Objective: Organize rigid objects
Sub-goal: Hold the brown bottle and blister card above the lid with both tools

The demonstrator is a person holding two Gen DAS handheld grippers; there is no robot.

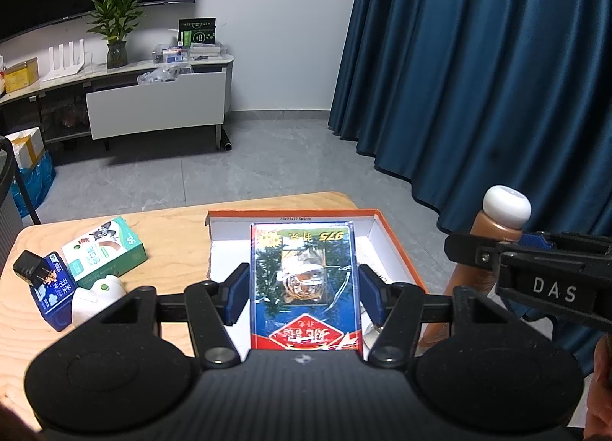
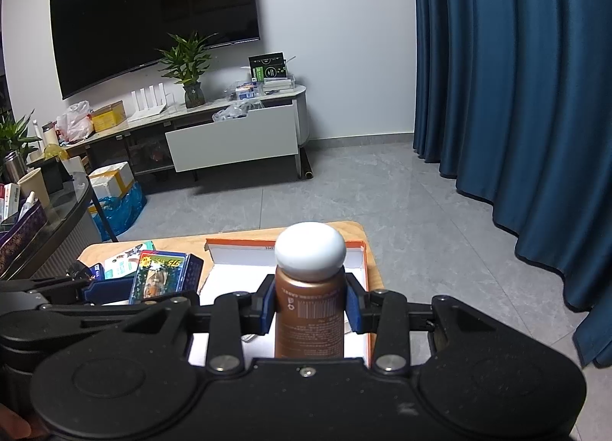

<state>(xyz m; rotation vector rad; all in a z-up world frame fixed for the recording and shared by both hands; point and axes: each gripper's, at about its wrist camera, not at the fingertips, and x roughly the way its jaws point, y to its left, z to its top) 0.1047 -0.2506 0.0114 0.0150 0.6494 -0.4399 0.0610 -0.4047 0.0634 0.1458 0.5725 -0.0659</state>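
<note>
My left gripper (image 1: 304, 293) is shut on a blue and red card box with a tiger picture (image 1: 304, 280), held above the white inside of an orange-rimmed shallow box (image 1: 397, 246) on the wooden table (image 1: 172, 223). My right gripper (image 2: 310, 305) is shut on a brown bottle with a white round cap (image 2: 309, 311), upright over the same orange-rimmed box (image 2: 365, 272). In the left wrist view the bottle (image 1: 497, 227) and right gripper (image 1: 535, 269) show at the right edge. In the right wrist view the card box (image 2: 160, 276) and left gripper show at the left.
On the table's left lie a green and white carton (image 1: 105, 253), a small blue box (image 1: 53, 288), a black plug adapter (image 1: 32, 269) and a white rounded object (image 1: 97, 297). Blue curtains (image 1: 478, 77) hang to the right. A TV cabinet (image 2: 229, 135) stands across the grey floor.
</note>
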